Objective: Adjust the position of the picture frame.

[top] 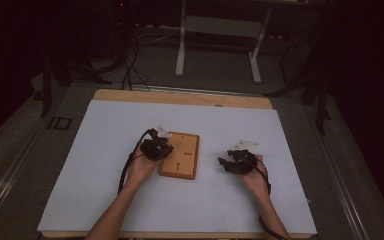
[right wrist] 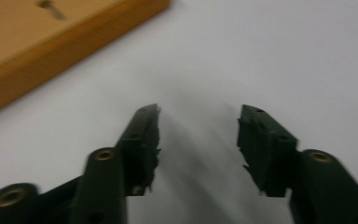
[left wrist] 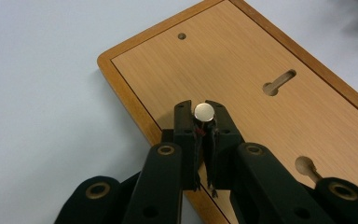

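A wooden board [top: 181, 154] with keyhole slots lies flat on the white sheet [top: 105, 150] in the middle of the table. My left gripper [top: 156, 148] hovers over the board's left edge. In the left gripper view its jaws are shut on a small round silver metal piece [left wrist: 203, 112], held above the board [left wrist: 242, 60] near a long edge. To the right of the board, my right gripper [top: 236, 162] sits low over the sheet. Its jaws stand wide apart in the right gripper view, open [right wrist: 198, 116], with nothing between them; the board's corner [right wrist: 51, 42] lies upper left.
The board shows two keyhole slots [left wrist: 278, 82] and a small round hole [left wrist: 182, 36]. The table's wooden far edge [top: 180, 97] borders the sheet. Beyond it, on the dark floor, stand a white frame [top: 220, 30] and cables.
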`<action>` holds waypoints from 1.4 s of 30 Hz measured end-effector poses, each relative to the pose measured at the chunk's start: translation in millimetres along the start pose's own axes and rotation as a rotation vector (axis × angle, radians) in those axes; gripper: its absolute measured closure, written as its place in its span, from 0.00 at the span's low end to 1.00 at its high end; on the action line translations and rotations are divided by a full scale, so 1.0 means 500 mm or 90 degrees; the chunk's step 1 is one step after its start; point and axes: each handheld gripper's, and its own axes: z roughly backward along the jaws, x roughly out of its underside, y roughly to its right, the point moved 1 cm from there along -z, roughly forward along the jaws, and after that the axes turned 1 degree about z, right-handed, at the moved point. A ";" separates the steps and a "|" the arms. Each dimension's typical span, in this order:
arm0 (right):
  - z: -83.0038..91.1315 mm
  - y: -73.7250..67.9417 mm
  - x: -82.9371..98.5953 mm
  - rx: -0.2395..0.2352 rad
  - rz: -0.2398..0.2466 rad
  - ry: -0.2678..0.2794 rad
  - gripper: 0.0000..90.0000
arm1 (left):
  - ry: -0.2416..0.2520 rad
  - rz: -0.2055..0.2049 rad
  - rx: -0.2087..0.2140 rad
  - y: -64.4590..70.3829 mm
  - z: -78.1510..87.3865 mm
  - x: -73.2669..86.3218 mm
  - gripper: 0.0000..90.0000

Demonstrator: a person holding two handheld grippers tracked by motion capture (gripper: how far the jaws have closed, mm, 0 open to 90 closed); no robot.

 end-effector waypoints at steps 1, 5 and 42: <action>-0.002 -0.007 -0.003 -0.009 0.002 0.004 0.64 | 0.001 0.001 0.001 0.000 0.000 0.000 0.94; -0.009 -0.039 -0.015 -0.061 0.015 0.014 0.92 | 0.001 0.003 0.001 0.000 0.000 0.000 0.94; -0.027 -0.220 -0.059 -0.291 0.219 0.008 1.00 | 0.078 0.066 0.033 -0.006 0.019 -0.009 0.66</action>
